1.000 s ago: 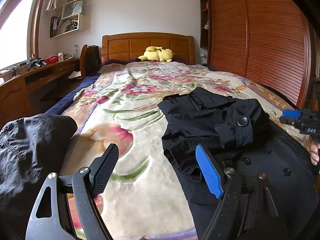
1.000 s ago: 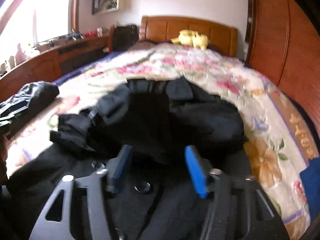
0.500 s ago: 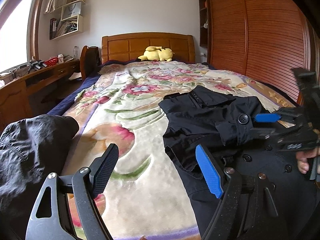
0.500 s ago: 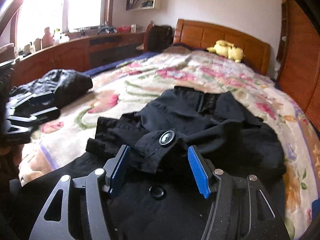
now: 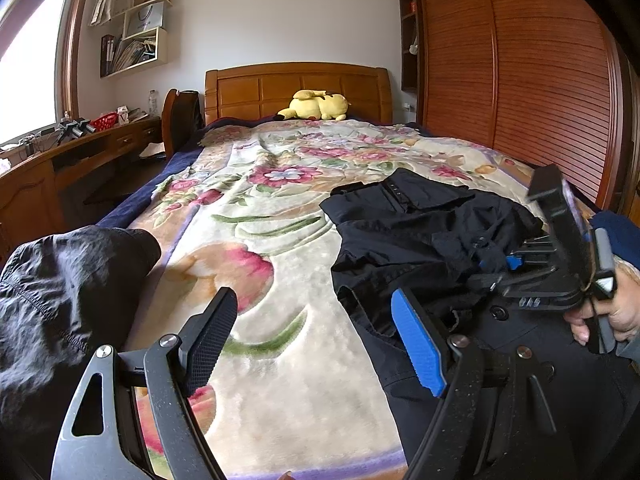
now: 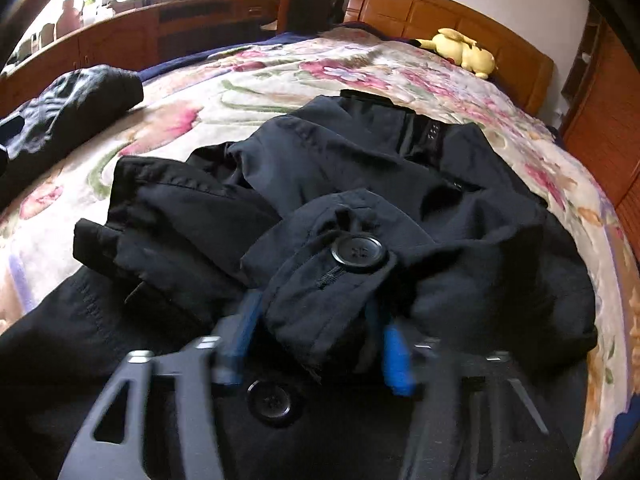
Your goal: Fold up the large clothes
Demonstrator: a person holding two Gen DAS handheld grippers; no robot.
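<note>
Since half a second ago the right tongs have pushed forward onto the black coat, and their blue pads now sit on either side of a bunched fold of sleeve cuff carrying a large black button; motion blur hides whether the pads actually press the cloth, so I cannot tell if they have hold of it. From the left wrist view those right tongs reach in from 3 o'clock, gripped by the right hand.

Largest to smallest: the bed, under a floral blanket, fills both views, its wooden headboard at 12 o'clock. Slatted wooden wardrobe doors stand at 2 o'clock. The coat lies spread over the bed's right half, from 1 o'clock down to 5 o'clock in the left view, collar toward the headboard. Another dark garment lies heaped at 9 o'clock on the bed's left edge. A yellow plush toy rests against the headboard.

The left tongs hang wide open over the blanket at 6 o'clock, gripping nothing, the blue pad just beside the coat's edge
</note>
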